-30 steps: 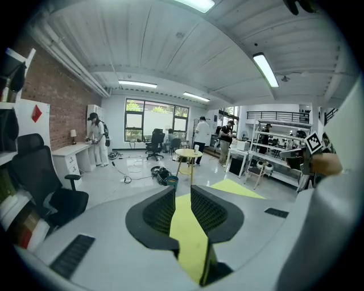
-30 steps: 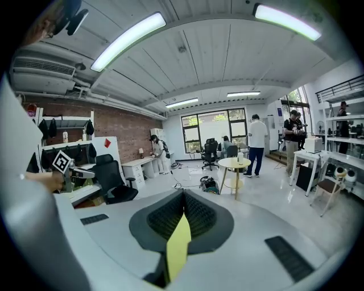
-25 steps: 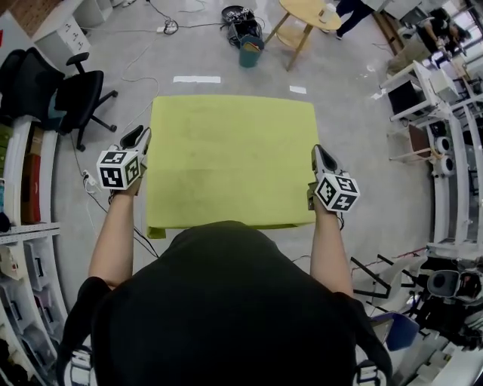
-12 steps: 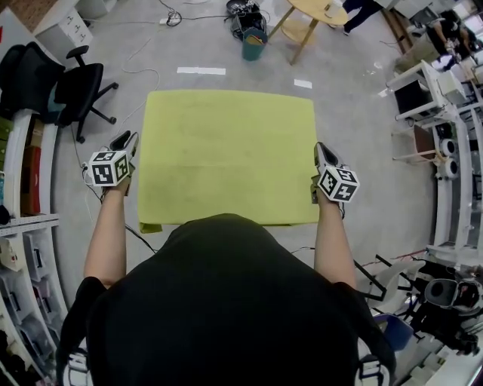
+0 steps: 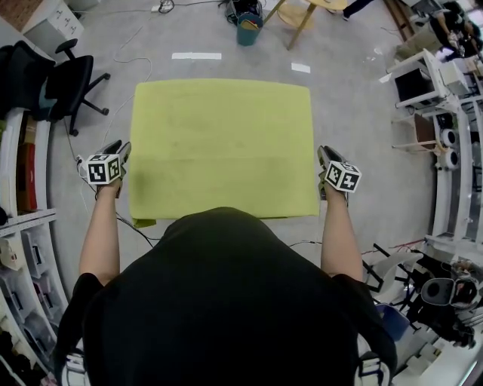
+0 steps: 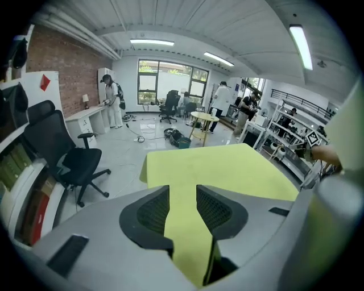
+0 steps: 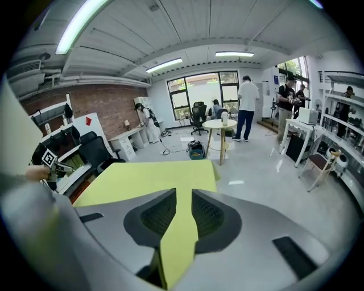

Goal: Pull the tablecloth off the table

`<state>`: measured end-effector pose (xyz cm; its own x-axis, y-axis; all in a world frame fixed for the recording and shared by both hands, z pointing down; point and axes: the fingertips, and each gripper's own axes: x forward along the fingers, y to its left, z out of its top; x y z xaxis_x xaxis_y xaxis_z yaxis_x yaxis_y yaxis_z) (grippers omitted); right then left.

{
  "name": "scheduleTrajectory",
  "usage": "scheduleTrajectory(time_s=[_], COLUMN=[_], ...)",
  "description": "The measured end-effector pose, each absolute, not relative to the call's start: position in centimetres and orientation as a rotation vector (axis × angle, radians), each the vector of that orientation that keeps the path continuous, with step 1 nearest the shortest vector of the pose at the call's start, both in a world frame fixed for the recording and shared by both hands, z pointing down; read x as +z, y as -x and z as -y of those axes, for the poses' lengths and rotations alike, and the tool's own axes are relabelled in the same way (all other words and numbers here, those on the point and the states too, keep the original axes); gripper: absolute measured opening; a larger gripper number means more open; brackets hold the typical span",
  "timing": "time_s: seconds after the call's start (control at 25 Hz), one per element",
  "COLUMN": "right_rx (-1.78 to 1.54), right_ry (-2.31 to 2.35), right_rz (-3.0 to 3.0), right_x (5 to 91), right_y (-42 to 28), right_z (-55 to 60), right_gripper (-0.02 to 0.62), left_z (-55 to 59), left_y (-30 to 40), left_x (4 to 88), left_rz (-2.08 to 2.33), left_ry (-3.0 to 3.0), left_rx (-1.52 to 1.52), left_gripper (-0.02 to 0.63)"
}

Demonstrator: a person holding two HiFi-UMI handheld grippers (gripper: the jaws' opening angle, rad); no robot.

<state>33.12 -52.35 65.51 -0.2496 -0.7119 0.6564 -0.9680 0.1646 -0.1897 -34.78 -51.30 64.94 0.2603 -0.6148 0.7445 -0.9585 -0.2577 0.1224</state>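
A yellow-green tablecloth [image 5: 223, 143] lies flat over the table, with a small corner hanging at the front left. My left gripper [image 5: 117, 148] is just off the cloth's left edge and my right gripper [image 5: 325, 154] sits at its right edge. In the left gripper view the left gripper [image 6: 183, 207] has its jaws opening, and a yellow strip of the cloth [image 6: 216, 167] shows in the gap. In the right gripper view the right gripper [image 7: 183, 213] is also opening, with a fold of the cloth [image 7: 142, 176] standing between its pads.
A black office chair [image 5: 64, 83] and shelves [image 5: 23, 226] stand at the left. A teal bin [image 5: 249, 30] and a round wooden table [image 5: 302, 11] are beyond the table. Metal racks [image 5: 445, 113] line the right. Cables trail on the floor. People stand far off.
Both grippers have moved outward from the cloth's side edges, the left one more so. The cloth sits higher in the head view and still covers the table.
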Motion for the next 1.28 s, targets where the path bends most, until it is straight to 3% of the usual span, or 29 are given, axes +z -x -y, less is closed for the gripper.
scheduleTrajectory(time_s=[0.16, 0.4, 0.72, 1.04, 1.28], right_rx=[0.936, 1.057, 1.243, 1.404, 1.434], right_ry=[-1.530, -1.462, -1.434, -1.402, -1.333], right_rz=[1.970, 1.889, 1.822, 1.819, 1.769], right_x=[70.2, 75.7, 81.7, 85.1, 87.5], right_y=[-34.5, -35.8, -37.7, -37.6, -37.8], right_z=[51.7, 51.3, 51.3, 52.1, 51.8], right_gripper=[0.110, 0.144, 0.162, 0.205, 0.225], left_z=[51.2, 51.0, 51.4, 51.2, 51.0], left_y=[34.8, 35.7, 37.5, 38.7, 38.4], left_x=[67.5, 73.4, 78.4, 83.8, 86.4], left_rz=[1.384, 1.281, 1.250, 1.163, 1.092], left_ry=[-1.925, -1.820, -1.749, -1.623, -1.567], left_rx=[0.819, 0.792, 0.810, 0.715, 0.817], left_gripper=[0.173, 0.242, 0.287, 0.293, 0.285])
